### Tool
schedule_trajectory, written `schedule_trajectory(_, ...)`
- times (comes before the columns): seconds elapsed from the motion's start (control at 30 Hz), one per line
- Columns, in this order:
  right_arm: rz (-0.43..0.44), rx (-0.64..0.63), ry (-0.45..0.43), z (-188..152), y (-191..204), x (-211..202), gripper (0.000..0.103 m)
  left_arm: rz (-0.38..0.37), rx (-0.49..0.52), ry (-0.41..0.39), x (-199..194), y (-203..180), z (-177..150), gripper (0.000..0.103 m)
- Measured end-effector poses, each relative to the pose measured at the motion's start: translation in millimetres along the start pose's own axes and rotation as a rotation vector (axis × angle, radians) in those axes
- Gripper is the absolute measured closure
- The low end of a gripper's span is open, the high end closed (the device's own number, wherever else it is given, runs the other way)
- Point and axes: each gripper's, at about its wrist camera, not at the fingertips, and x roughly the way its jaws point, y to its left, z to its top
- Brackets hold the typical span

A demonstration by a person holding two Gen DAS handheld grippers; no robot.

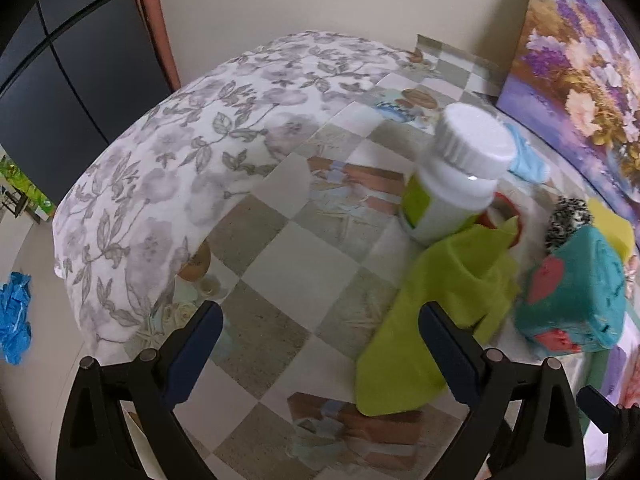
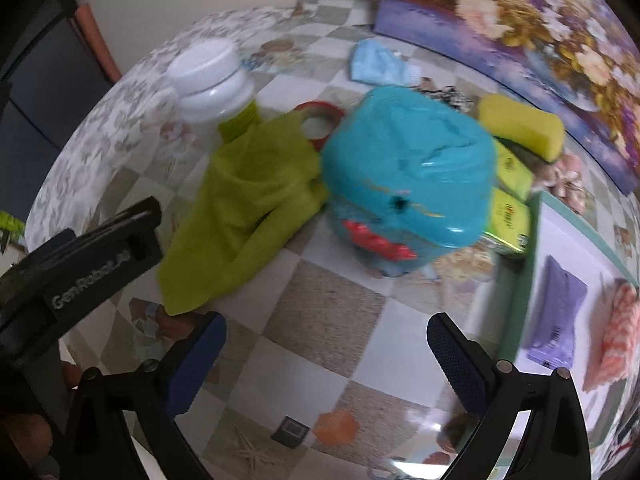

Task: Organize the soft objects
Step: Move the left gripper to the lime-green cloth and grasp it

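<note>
A lime green cloth (image 1: pixel 436 320) (image 2: pixel 244 208) lies crumpled on the checkered tablecloth (image 1: pixel 288 264), leaning against a white bottle (image 1: pixel 452 176) (image 2: pixel 212 80). Beside it sits a teal plush toy with red spots (image 1: pixel 576 288) (image 2: pixel 408 176). My left gripper (image 1: pixel 320 320) is open over the bare cloth, its right finger close to the green cloth. My right gripper (image 2: pixel 326 332) is open, empty, just short of the plush. Behind the plush lie a yellow sponge (image 2: pixel 520 124), a light blue cloth (image 2: pixel 380 62) and a black-and-white fuzzy item (image 1: pixel 568 220).
A floral pillow (image 1: pixel 172 168) fills the table's left side. A flower painting (image 1: pixel 580 80) (image 2: pixel 520 28) leans at the back right. A white tray (image 2: pixel 536 264) at the right holds a purple pack (image 2: pixel 556 316) and a pink knit (image 2: pixel 618 336). The left gripper's body (image 2: pixel 80 276) shows at the left.
</note>
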Motion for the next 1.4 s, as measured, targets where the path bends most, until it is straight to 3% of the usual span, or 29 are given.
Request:
schedule_trajectory(0.13,0.033,-0.006,0.011,1,4,8,0.001,-0.018,-0.046,0.007,5,7,0,0.004)
schedule_trajectory(0.27,0.057,0.010,0.009,1,2,11,0.001,-0.010,-0.039,-0.030,2,8,0,0.004)
schedule_trajectory(0.37,0.075,0.025,0.000,2,0,11,0.001,-0.026,-0.042,-0.013,6,9,0,0.004)
schedule_trajectory(0.53,0.075,0.062,0.007,5,-9,16,0.001,-0.017,0.047,-0.005,8,-7,2,0.004)
schedule_trajectory(0.63,0.076,0.086,0.013,5,-15,17,0.001,-0.050,0.081,0.012,11,-18,-1,0.004)
schedule_trajectory(0.87,0.048,0.152,0.045,3,-42,17,0.001,-0.083,0.109,0.042,21,-34,0,0.004)
schedule_trajectory(1.27,-0.013,0.154,-0.006,4,-66,-5,0.001,-0.124,0.200,0.081,47,-59,1,0.005)
schedule_trajectory(1.4,-0.027,0.180,-0.030,4,-81,-15,0.001,-0.150,0.223,0.074,44,-66,-2,0.013)
